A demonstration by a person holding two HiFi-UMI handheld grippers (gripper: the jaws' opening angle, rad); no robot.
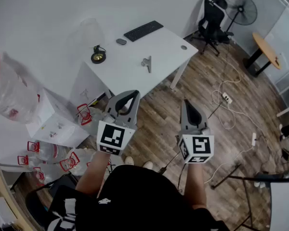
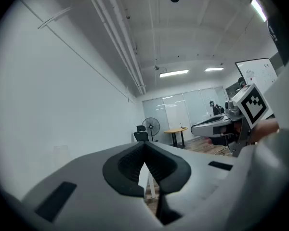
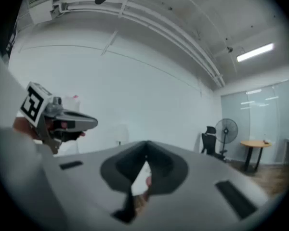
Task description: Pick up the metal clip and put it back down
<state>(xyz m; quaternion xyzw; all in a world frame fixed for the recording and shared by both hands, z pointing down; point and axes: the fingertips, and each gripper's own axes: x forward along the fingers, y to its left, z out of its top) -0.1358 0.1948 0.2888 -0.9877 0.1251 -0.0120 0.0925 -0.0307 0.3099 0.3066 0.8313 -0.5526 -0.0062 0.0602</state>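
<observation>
The left hand-held gripper (image 2: 144, 145) has its jaws closed tip to tip, with nothing between them; only a diamond-shaped gap stays open behind the meeting tips. The right hand-held gripper (image 3: 145, 144) is the same: jaws drawn together, nothing held. In the head view both are held out level in front of the person, side by side and apart from each other. Each carries its cube with square markers at the rear, and both point toward the white bench (image 1: 166, 52).

The metal clip (image 1: 147, 63) lies on that bench, about midway across its top. It is well apart from both jaws and touched by neither. It is small and silver-grey, with a dull metallic shine, a broader body and a thinner piece jutting toward the near edge. Finer detail is too small to make out.

Farther back on the bench a black keyboard (image 1: 143, 31) lies at an angle, with a grey mouse (image 1: 121, 41) just beside its left end. Under and right of the bench is a wood floor (image 1: 231, 134). A standing fan (image 1: 241, 8) and a black office chair (image 1: 211, 18) stand at the far right.
</observation>
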